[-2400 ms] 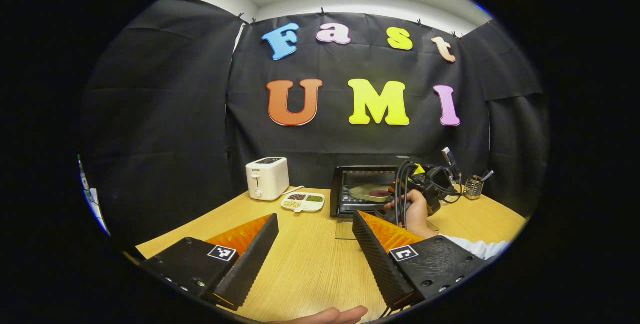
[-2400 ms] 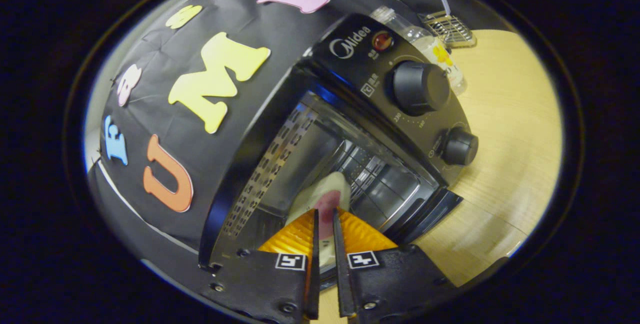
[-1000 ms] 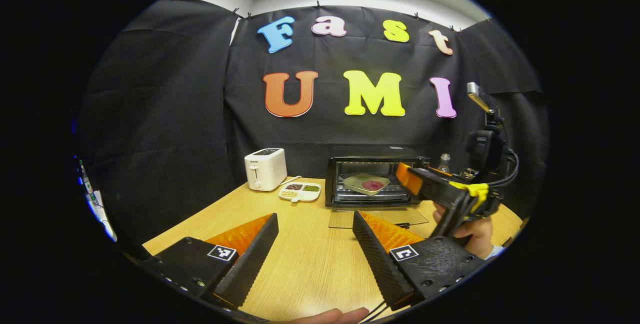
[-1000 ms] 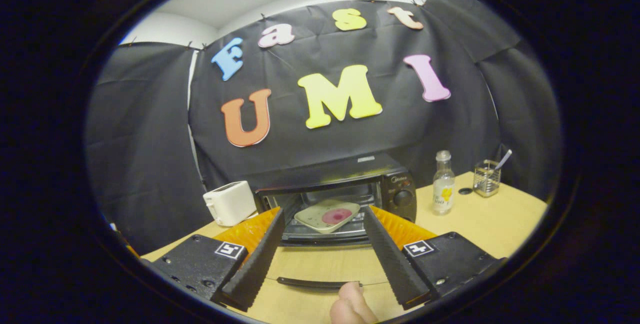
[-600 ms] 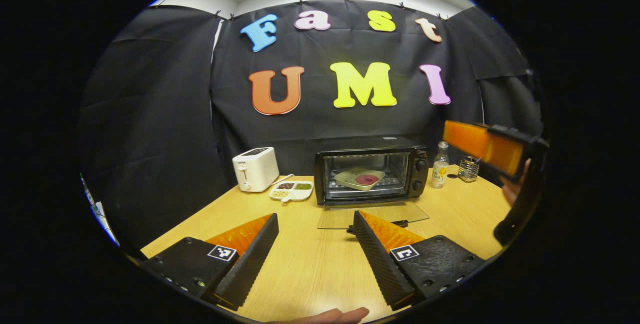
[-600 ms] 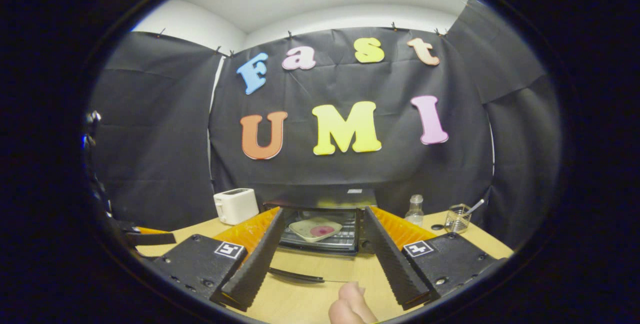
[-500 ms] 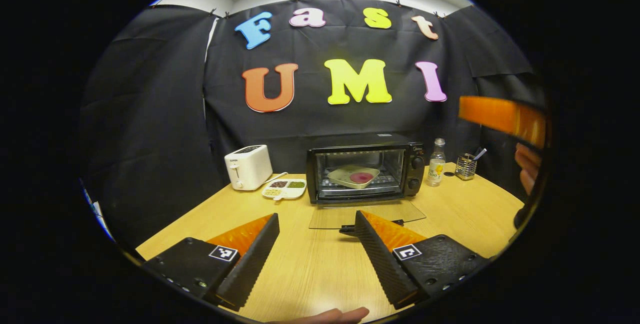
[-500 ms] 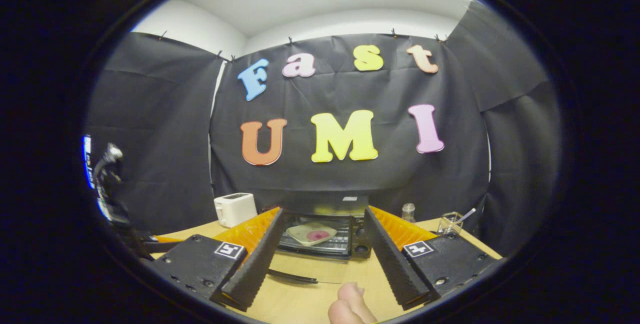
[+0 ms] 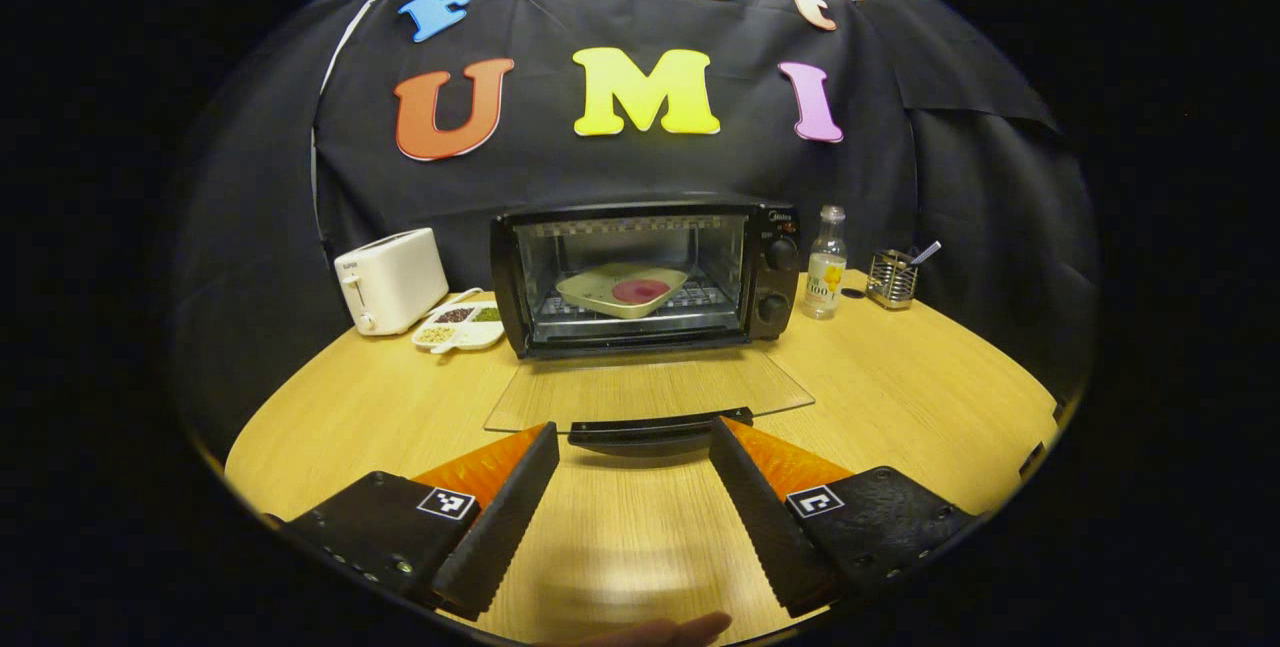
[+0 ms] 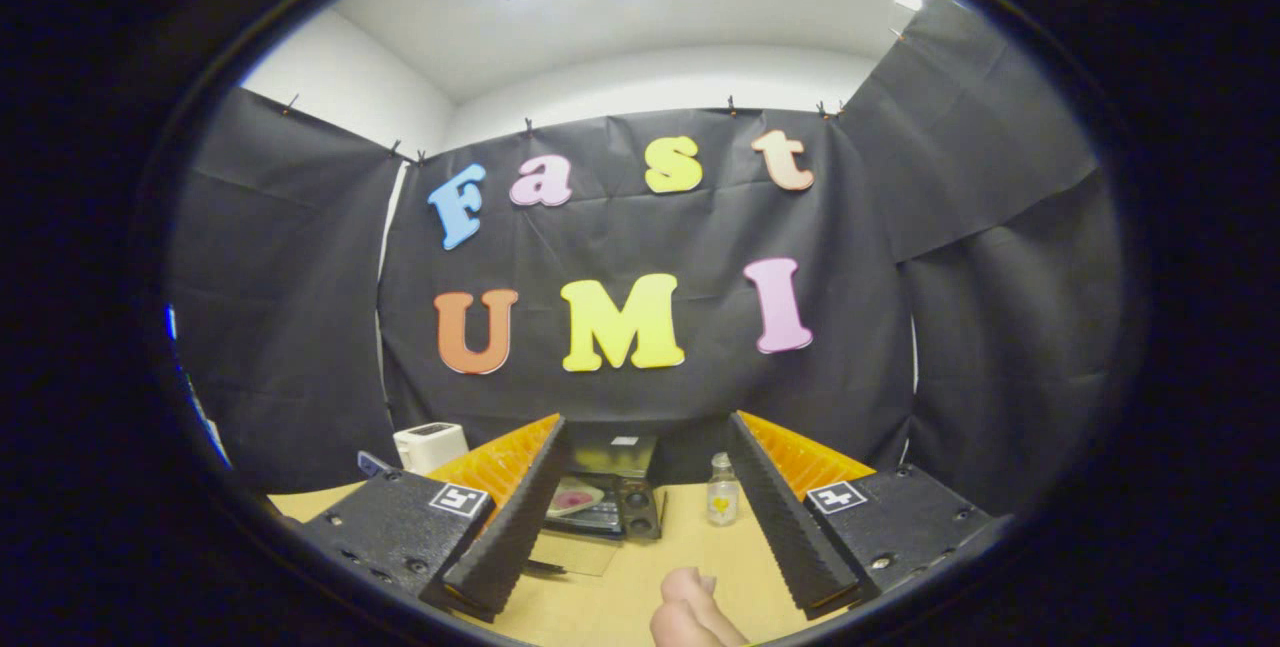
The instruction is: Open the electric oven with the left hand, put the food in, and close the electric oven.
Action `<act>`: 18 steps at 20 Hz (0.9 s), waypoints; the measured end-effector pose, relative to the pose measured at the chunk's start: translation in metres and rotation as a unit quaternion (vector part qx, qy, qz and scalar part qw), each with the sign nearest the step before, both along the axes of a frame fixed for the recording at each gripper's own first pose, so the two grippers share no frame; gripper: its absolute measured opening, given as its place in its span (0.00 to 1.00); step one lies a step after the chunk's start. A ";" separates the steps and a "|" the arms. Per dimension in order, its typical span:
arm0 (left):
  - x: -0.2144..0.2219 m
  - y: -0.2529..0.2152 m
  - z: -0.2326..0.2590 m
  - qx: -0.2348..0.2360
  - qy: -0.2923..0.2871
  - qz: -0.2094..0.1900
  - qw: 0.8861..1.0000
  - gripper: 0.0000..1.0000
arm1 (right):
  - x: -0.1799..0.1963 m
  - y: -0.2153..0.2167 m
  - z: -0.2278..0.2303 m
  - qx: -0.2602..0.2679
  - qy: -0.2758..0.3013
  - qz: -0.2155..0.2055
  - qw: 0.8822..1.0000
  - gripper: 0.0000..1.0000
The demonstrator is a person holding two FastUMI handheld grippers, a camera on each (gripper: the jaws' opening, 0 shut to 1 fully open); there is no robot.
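Two of three steps look done. The electric oven [image 9: 645,272] stands at the back of the desk [image 9: 900,387] with its glass door [image 9: 648,395] dropped flat toward the camera, and the food, a pale plate with a dark red patch [image 9: 622,289], already sits on the wire rack inside the cavity. What is left, judging by the task, is closing the door.

In the left gripper view, the left tool [image 9: 632,447] has its jaws wide apart and holds nothing. It sits low over the desk, aimed straight at the oven. The door's dark handle bar [image 9: 650,425] lies just beyond the fingertips and spans the gap between them (not touching, as far as can be told). The plate is well beyond the tool, deep in the oven.

In the right gripper view, the right tool [image 10: 648,487] is also spread open and empty, raised and set well back from the oven. The oven shows small between its fingers, with the plate visible inside. A fingertip of the person [image 10: 685,597] shows at the bottom edge.

Other items on the desk (none in the way): a white toaster [image 9: 390,279] and a divided snack dish [image 9: 462,324] left of the oven, a small glass bottle [image 9: 825,277] and a wire utensil holder [image 9: 892,277] to its right.

Next move probably is the left tool getting under or onto the handle bar and lifting the door up.
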State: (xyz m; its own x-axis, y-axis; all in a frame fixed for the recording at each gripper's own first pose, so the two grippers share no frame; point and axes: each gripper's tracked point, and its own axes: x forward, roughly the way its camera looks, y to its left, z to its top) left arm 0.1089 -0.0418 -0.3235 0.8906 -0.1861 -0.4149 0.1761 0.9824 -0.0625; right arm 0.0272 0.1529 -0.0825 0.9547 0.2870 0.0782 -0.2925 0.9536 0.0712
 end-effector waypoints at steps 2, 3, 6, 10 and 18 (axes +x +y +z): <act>0.008 -0.010 -0.019 0.000 0.027 -0.009 1.000 0.97 | -0.005 -0.020 0.012 0.005 -0.009 -0.010 1.000 0.96; 0.010 -0.010 -0.030 0.008 0.043 -0.010 0.999 0.97 | -0.008 -0.031 0.017 0.005 -0.013 -0.018 1.000 1.00; 0.013 -0.018 -0.048 0.016 0.070 -0.012 0.997 0.97 | -0.008 -0.061 0.026 -0.005 -0.035 -0.050 0.998 0.95; 0.022 -0.024 -0.064 0.015 0.091 -0.005 0.996 0.97 | -0.014 -0.086 0.031 0.004 -0.058 -0.078 0.995 0.95; 0.028 -0.019 -0.062 0.010 0.120 0.013 0.993 0.98 | -0.016 -0.111 0.010 -0.012 -0.021 -0.072 0.997 0.96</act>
State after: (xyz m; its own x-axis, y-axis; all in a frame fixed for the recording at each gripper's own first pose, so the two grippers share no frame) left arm 0.1366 -0.0608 -0.3851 0.7695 -0.1546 -0.6196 0.1340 0.9878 -0.0800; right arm 0.0114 0.0418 -0.0722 0.9822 0.1495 0.1138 -0.1548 0.9872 0.0387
